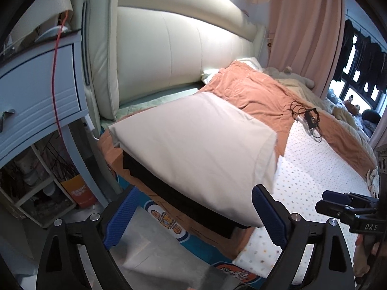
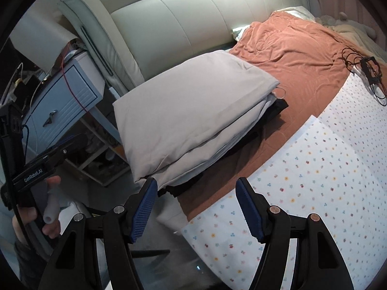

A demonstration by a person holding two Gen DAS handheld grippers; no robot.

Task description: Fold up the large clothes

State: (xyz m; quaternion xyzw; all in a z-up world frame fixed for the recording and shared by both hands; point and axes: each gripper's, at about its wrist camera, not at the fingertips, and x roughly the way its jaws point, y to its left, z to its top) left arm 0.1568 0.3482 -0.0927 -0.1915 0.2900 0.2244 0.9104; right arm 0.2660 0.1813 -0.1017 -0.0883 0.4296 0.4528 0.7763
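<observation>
A folded pale beige garment (image 1: pixel 193 145) lies on top of a folded black garment (image 1: pixel 179 198) at the near corner of the bed. The stack also shows in the right wrist view, beige (image 2: pixel 183 111) over black (image 2: pixel 273 113). My left gripper (image 1: pixel 193 215) is open and empty, its jaws wide apart just in front of the stack's near edge. My right gripper (image 2: pixel 196 207) is open and empty, its left fingertip (image 2: pixel 147 193) close to the stack's near corner. The right gripper (image 1: pixel 348 207) shows at the right edge of the left wrist view; the left gripper (image 2: pixel 48 159) at the left of the right wrist view.
An orange blanket (image 1: pixel 261 91) and a white dotted sheet (image 2: pixel 314 164) cover the bed. A black cable bundle (image 1: pixel 309 118) lies on the blanket. A cream padded headboard (image 1: pixel 174 43) stands behind. A pale blue nightstand (image 1: pixel 36 91) with a red cord stands left of the bed.
</observation>
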